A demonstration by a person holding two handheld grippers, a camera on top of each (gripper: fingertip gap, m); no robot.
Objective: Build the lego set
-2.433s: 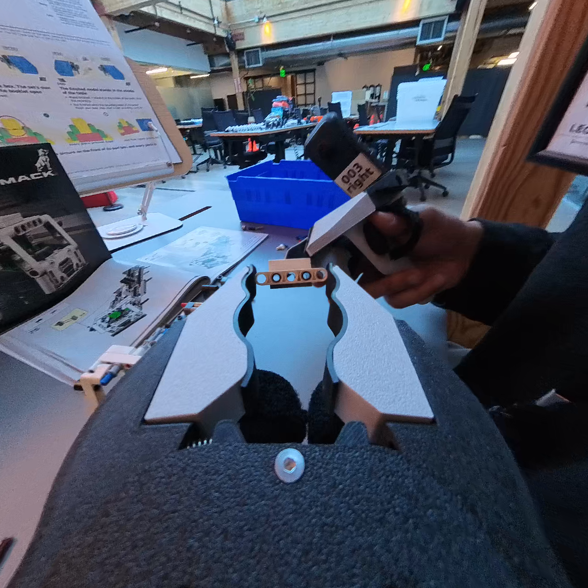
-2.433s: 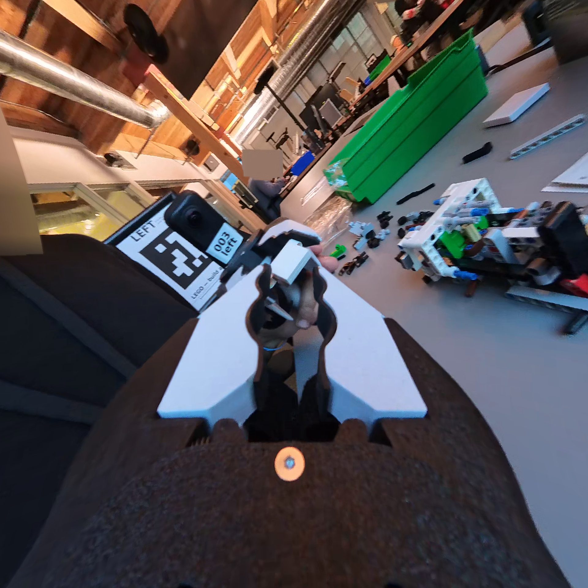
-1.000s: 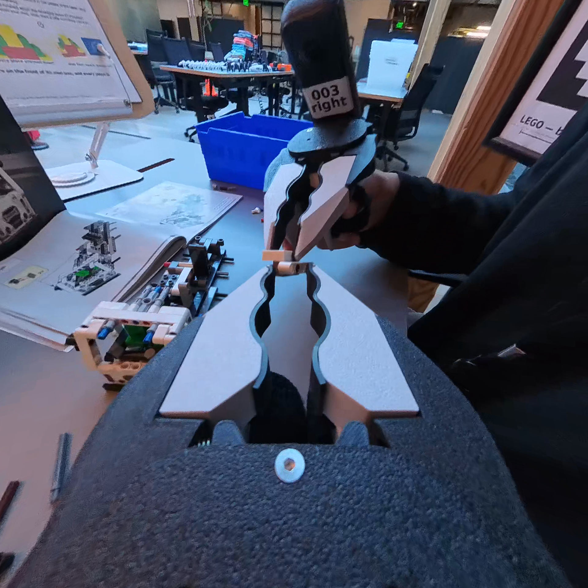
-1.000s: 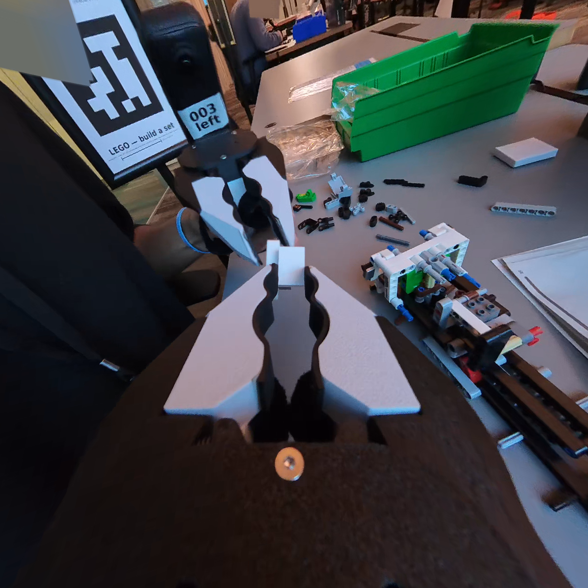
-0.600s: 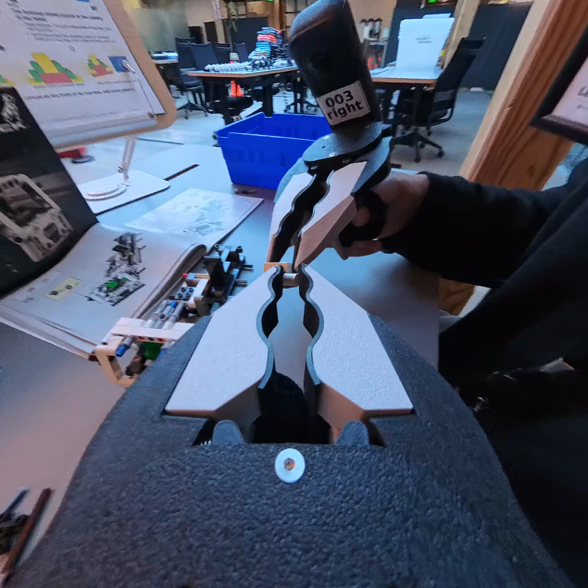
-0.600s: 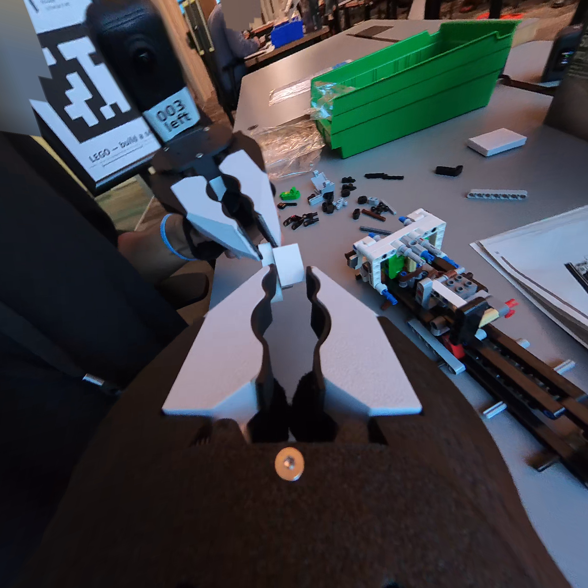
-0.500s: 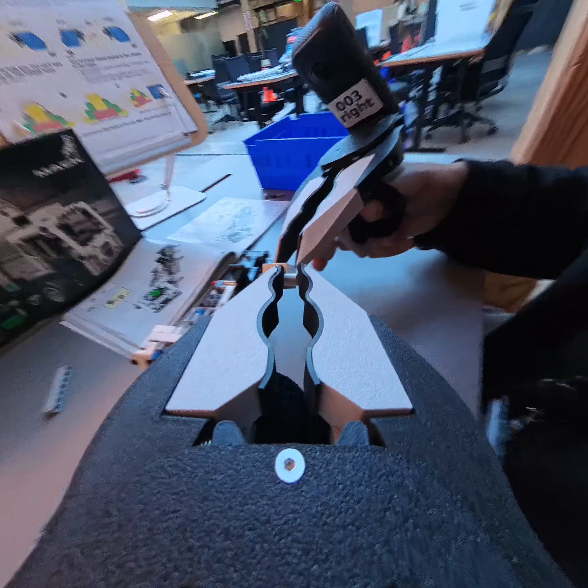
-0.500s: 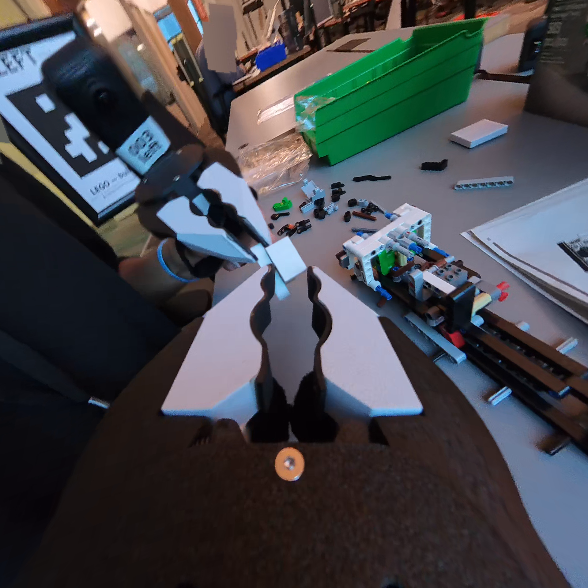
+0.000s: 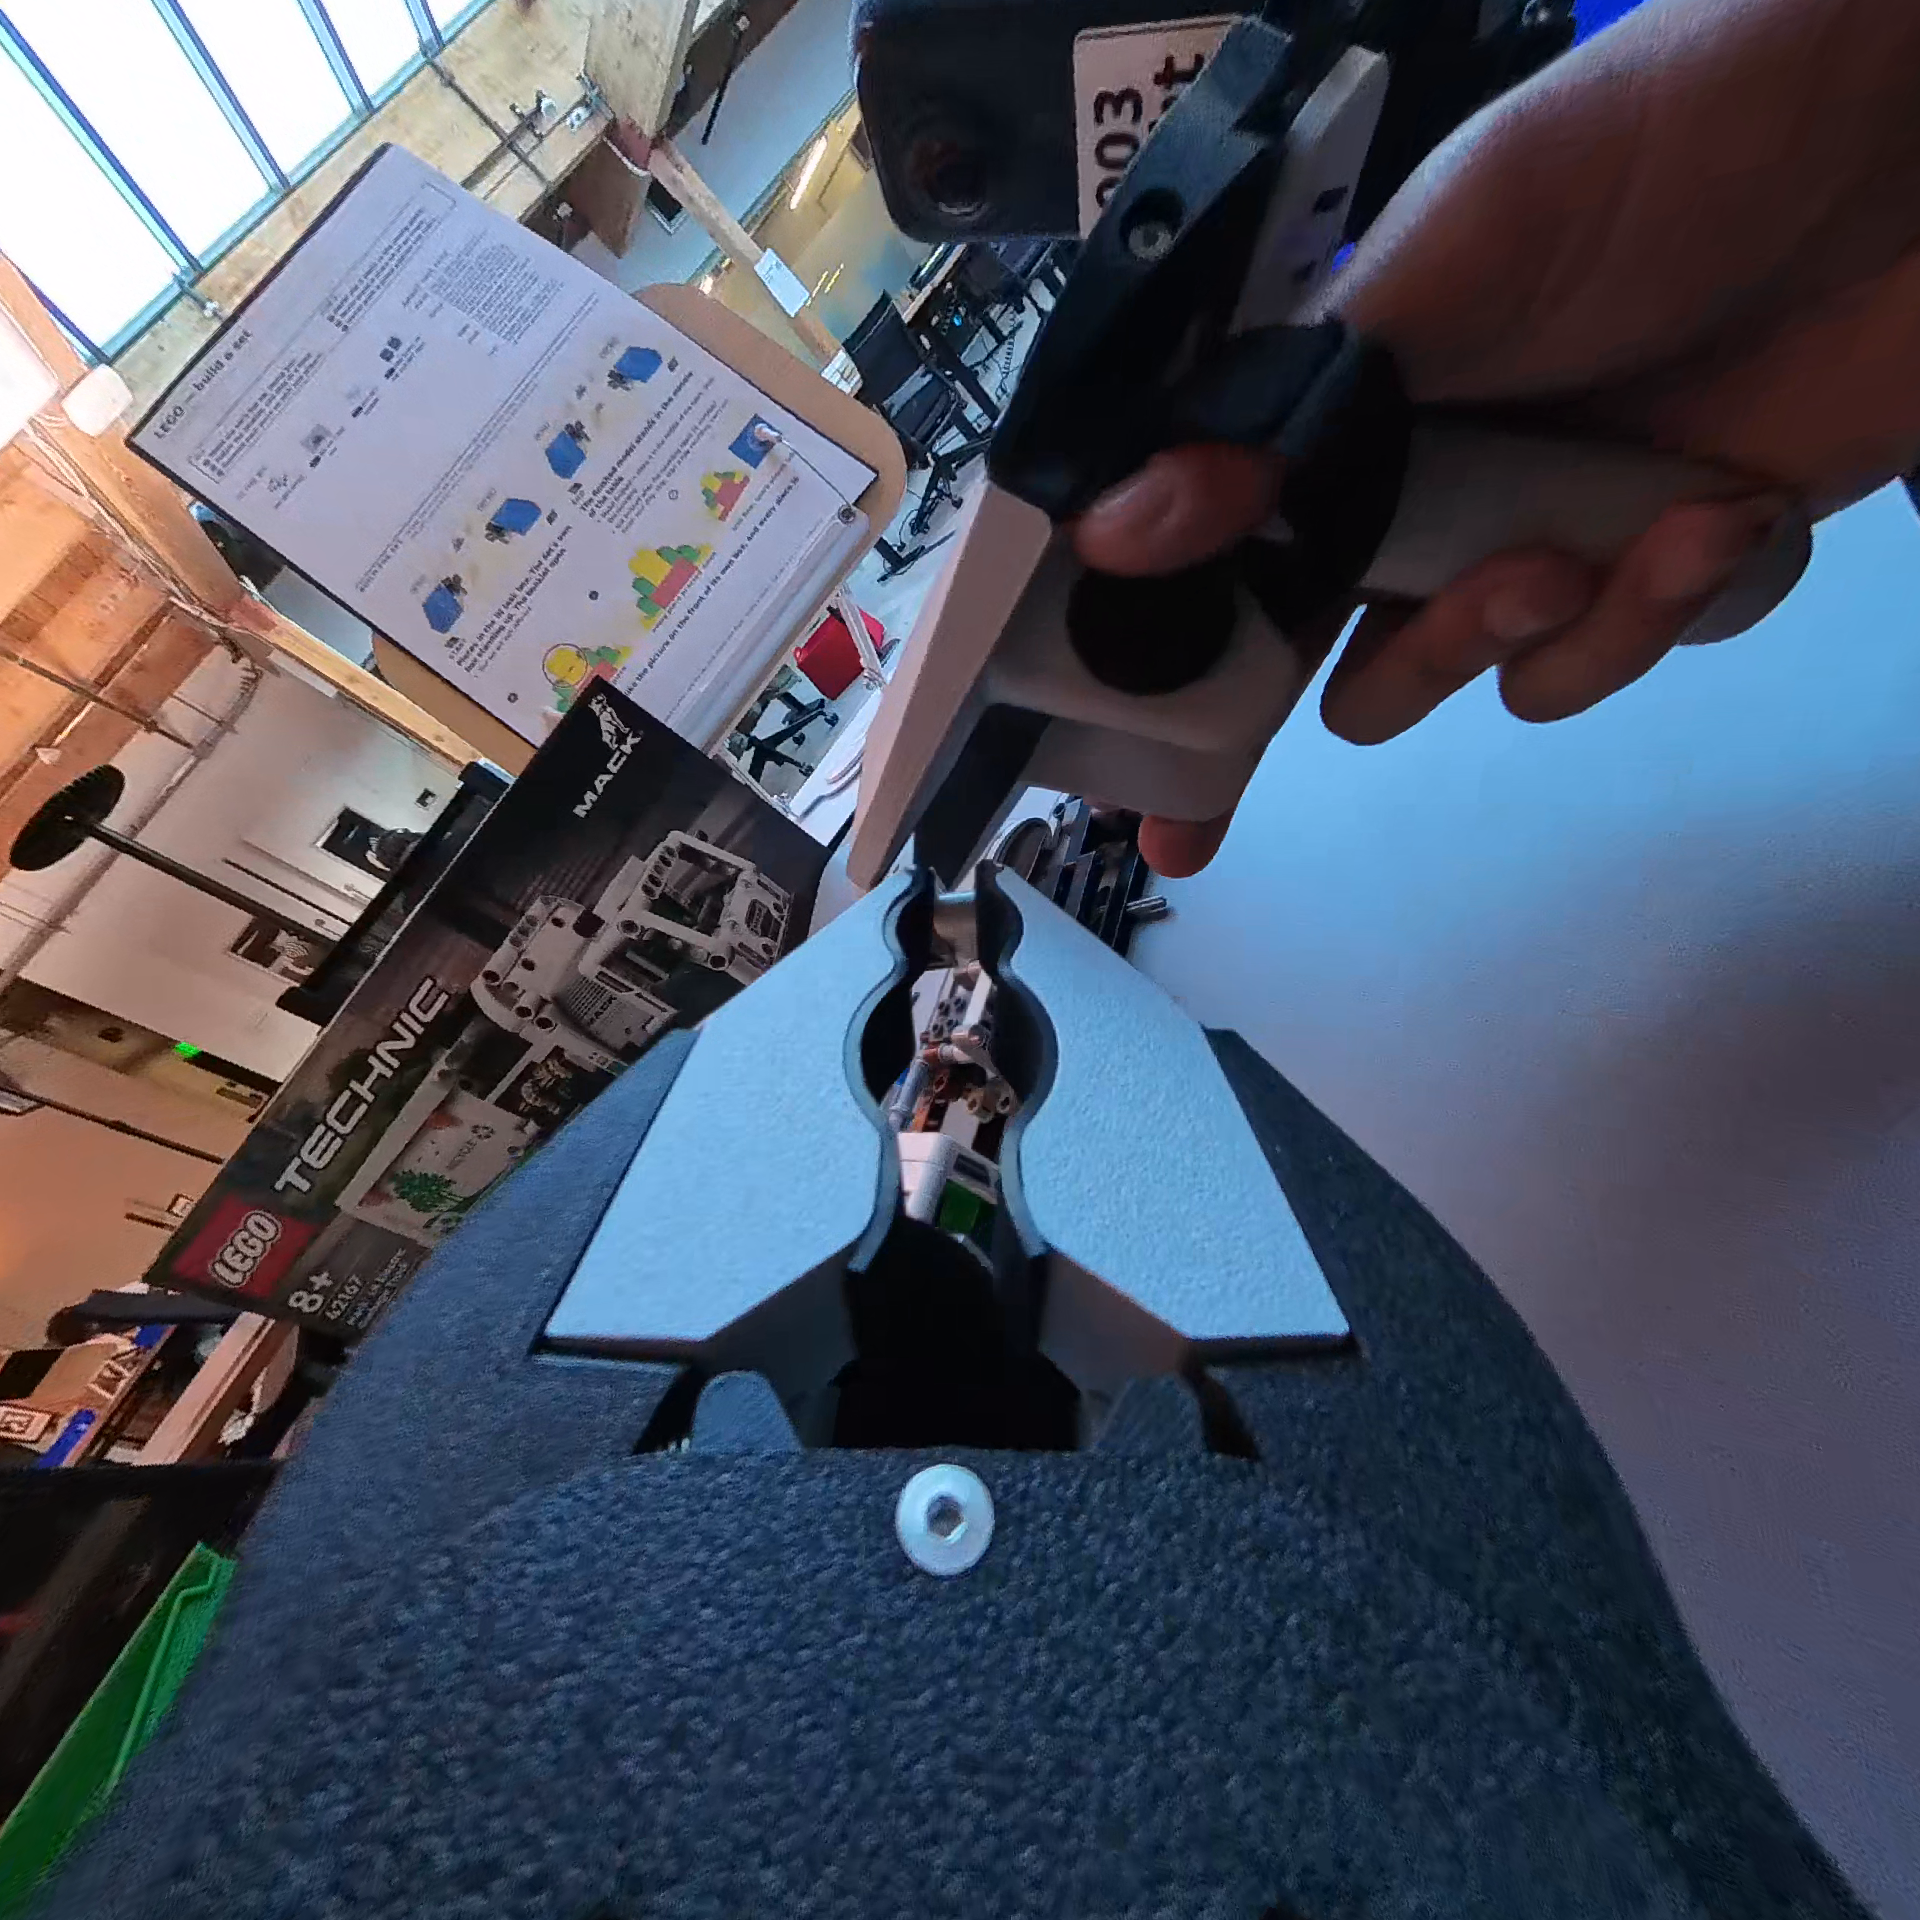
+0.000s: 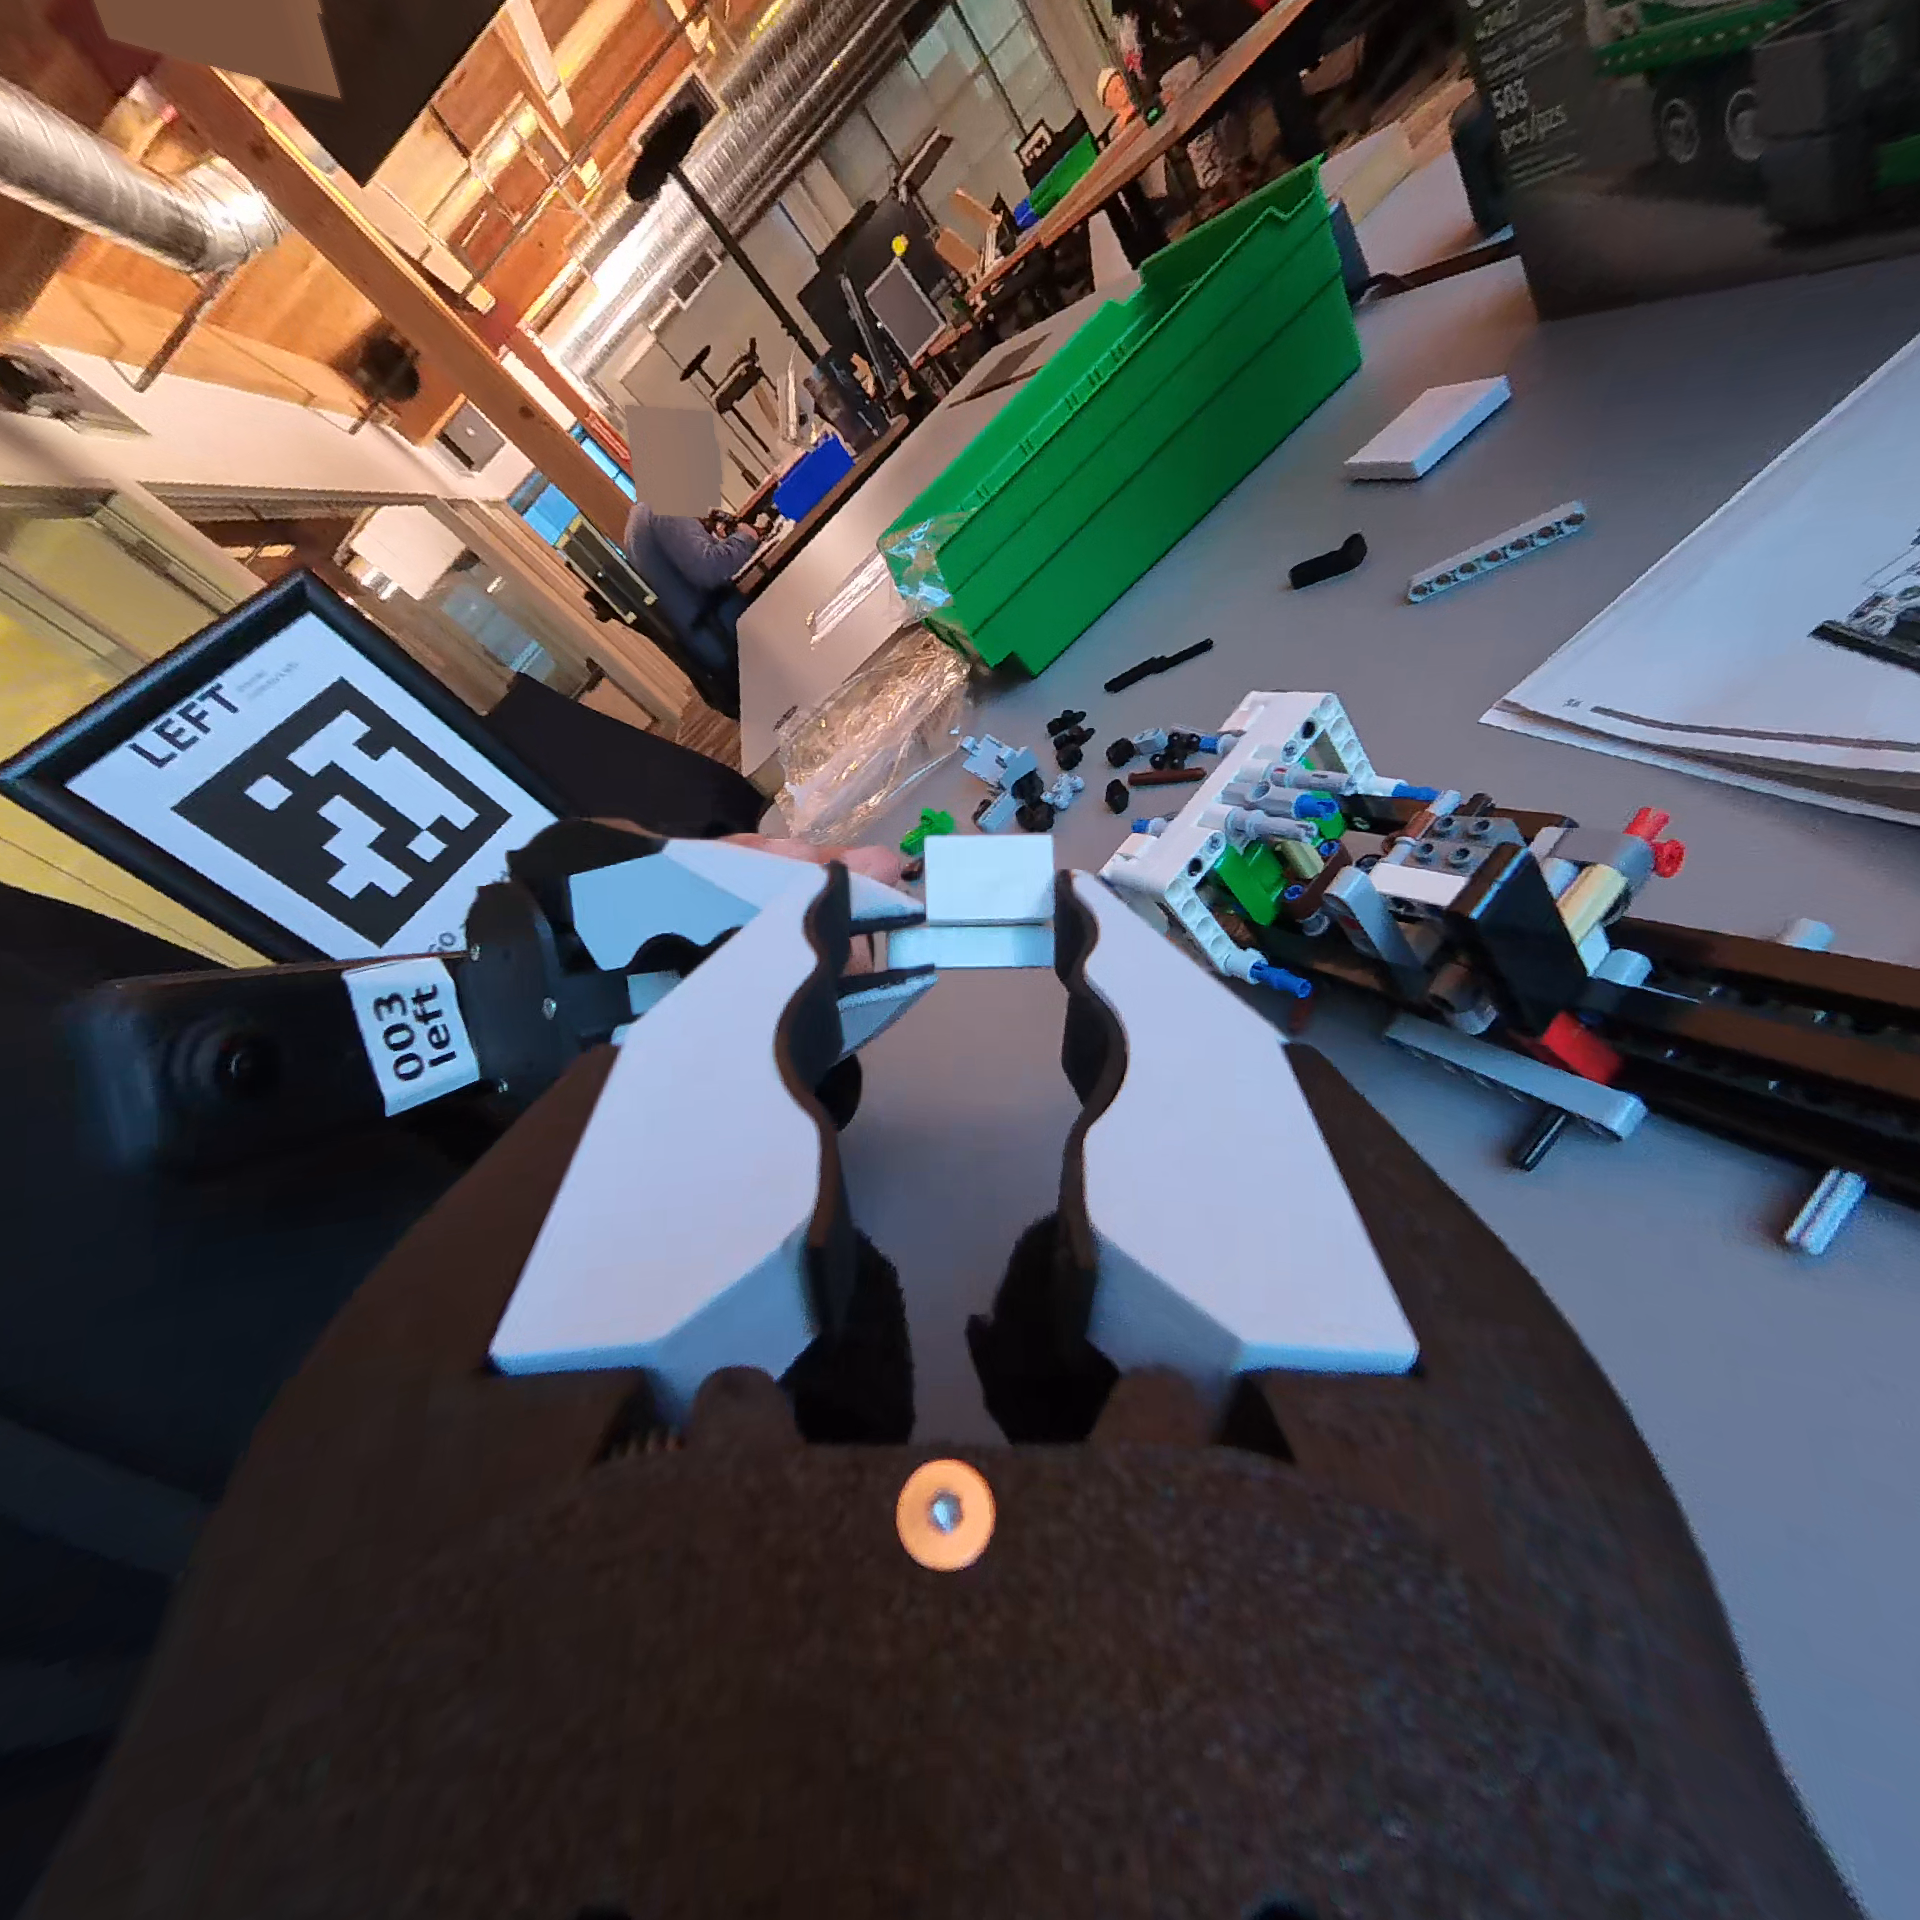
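Note:
My right gripper (image 10: pixel 951 894) is shut on a white flat piece (image 10: pixel 987 883), held above the table. My left gripper (image 9: pixel 951 906) is shut on a small grey piece (image 9: pixel 951 927) and meets the white piece at its left edge. In the right wrist view the left gripper (image 10: pixel 914 940) comes in from the left, lying on its side. In the left wrist view the right gripper's finger (image 9: pixel 935 717) and the hand holding it come down from above. The part-built model (image 10: pixel 1351 873), white frame, green and grey parts on a long dark chassis, lies on the table to the right; part shows between my left fingers (image 9: pixel 951 1049).
A green bin (image 10: pixel 1143 457), a clear plastic bag (image 10: pixel 883 717) and several loose small parts (image 10: pixel 1060 748) lie beyond the model. An open instruction booklet (image 10: pixel 1714 644), a white tile (image 10: pixel 1429 426) and a grey beam (image 10: pixel 1496 551) are at right. The set's box (image 9: pixel 499 997) stands at left. The grippers are tip to tip, or close to it. It is some 25 cm from my right tips to the grey beam (image 10: pixel 1496 551).
Both grippers have rolled and tilted while still meeting tip to tip. The right gripper now hangs close above the left one, and the left gripper lies sideways. The pieces stay gripped.

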